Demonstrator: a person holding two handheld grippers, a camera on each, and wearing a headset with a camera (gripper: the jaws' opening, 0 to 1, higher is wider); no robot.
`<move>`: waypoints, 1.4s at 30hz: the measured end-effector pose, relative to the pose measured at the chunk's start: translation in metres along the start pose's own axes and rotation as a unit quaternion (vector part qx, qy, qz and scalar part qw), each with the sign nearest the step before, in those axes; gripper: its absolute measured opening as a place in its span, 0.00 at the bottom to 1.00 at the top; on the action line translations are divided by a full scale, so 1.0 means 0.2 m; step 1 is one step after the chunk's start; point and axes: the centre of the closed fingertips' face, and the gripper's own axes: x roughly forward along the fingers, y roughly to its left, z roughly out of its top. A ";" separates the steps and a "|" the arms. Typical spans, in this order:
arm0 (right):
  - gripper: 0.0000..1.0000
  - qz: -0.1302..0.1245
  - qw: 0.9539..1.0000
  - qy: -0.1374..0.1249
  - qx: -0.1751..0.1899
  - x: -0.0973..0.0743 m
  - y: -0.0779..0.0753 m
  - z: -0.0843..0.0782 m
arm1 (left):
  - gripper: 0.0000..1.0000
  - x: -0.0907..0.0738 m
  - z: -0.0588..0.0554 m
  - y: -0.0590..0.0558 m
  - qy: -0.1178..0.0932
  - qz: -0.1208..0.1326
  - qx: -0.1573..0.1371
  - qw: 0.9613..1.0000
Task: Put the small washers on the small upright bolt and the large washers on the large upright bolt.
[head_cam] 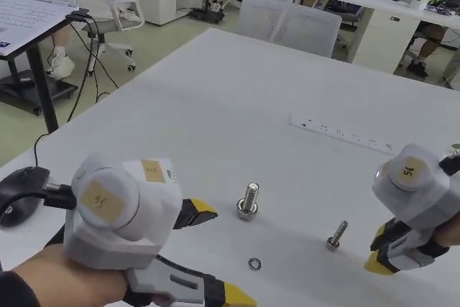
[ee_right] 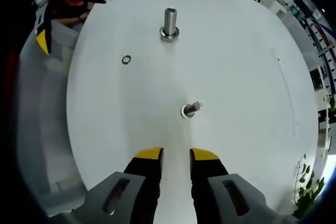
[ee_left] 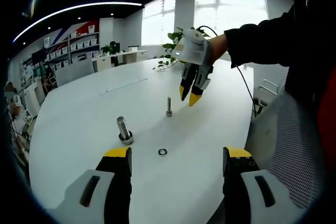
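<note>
The large upright bolt (head_cam: 249,200) (ee_left: 123,129) (ee_right: 169,22) stands mid-table with a wider ring at its base. To its right stands the small upright bolt (head_cam: 336,234) (ee_left: 169,106) (ee_right: 191,109). One small washer (head_cam: 254,264) (ee_left: 163,152) (ee_right: 126,59) lies flat in front of the large bolt. My left gripper (head_cam: 220,253) (ee_left: 178,153) (ee_right: 68,17) is wide open and empty, its jaws spanning the washer from the near side. Just right of the small bolt, my right gripper (head_cam: 378,249) (ee_left: 189,97) (ee_right: 177,154) is held slightly open, holding nothing.
A white power strip (head_cam: 343,134) lies across the white table (head_cam: 215,106) beyond the bolts. A black mouse (head_cam: 20,193) sits at the near left edge. A laptop desk (head_cam: 29,12) and office chairs (head_cam: 287,26) stand beyond the table.
</note>
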 end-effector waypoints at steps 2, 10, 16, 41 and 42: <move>0.22 0.002 1.000 0.000 0.000 0.00 0.02 0.00 | 0.70 0.00 0.00 0.00 0.001 0.000 0.000 1.000; 0.22 0.013 1.000 -0.001 -0.007 0.02 0.13 0.01 | 0.70 -0.01 0.00 0.00 -0.001 -0.001 0.002 1.000; 0.22 0.019 1.000 -0.005 -0.023 0.03 0.19 0.07 | 0.70 -0.01 0.01 0.00 -0.004 0.000 0.002 1.000; 0.22 0.051 0.993 -0.035 -0.097 0.13 0.38 0.49 | 0.70 -0.01 0.01 0.01 -0.003 0.004 0.002 1.000; 0.22 0.053 0.993 -0.035 -0.099 0.14 0.38 0.50 | 0.70 -0.01 0.00 0.01 -0.003 0.003 0.002 1.000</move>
